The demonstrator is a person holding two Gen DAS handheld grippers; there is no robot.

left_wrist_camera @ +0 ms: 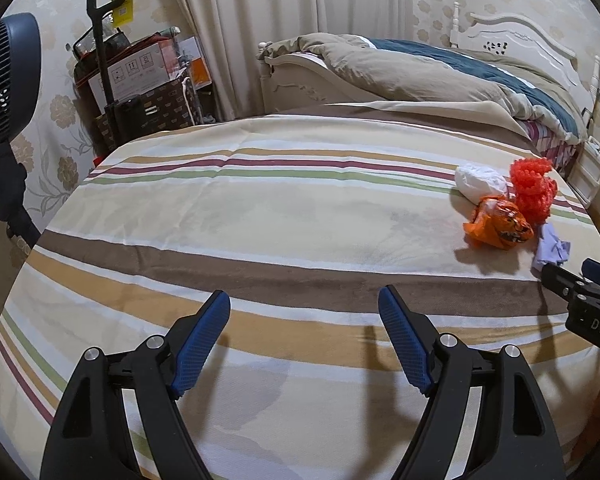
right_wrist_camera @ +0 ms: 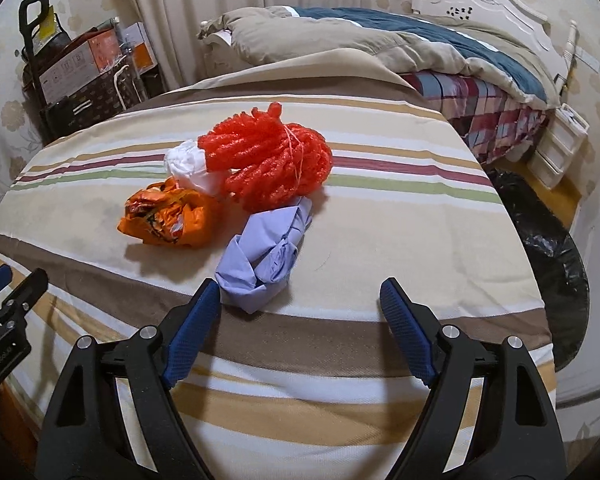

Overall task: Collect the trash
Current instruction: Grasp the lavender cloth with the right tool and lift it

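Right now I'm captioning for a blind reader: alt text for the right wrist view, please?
The open right gripper hovers just short of a crumpled lilac wad on a striped bedspread, with an orange wrapper, white wad and red foam netting behind.

A home bedroom. A bed [left_wrist_camera: 440, 68] with a carved white headboard [left_wrist_camera: 520, 36] and rumpled duvet [right_wrist_camera: 340, 36] stands against floral wallpaper [left_wrist_camera: 56, 120]. Left of the bed hang curtains [left_wrist_camera: 260, 20], with stacked boxes [left_wrist_camera: 140, 76] beyond.

We see warm, even indoor light, soft shadows on the striped cotton bedspread [left_wrist_camera: 260, 208], sharp focus, and strong fisheye bending with dark corners.
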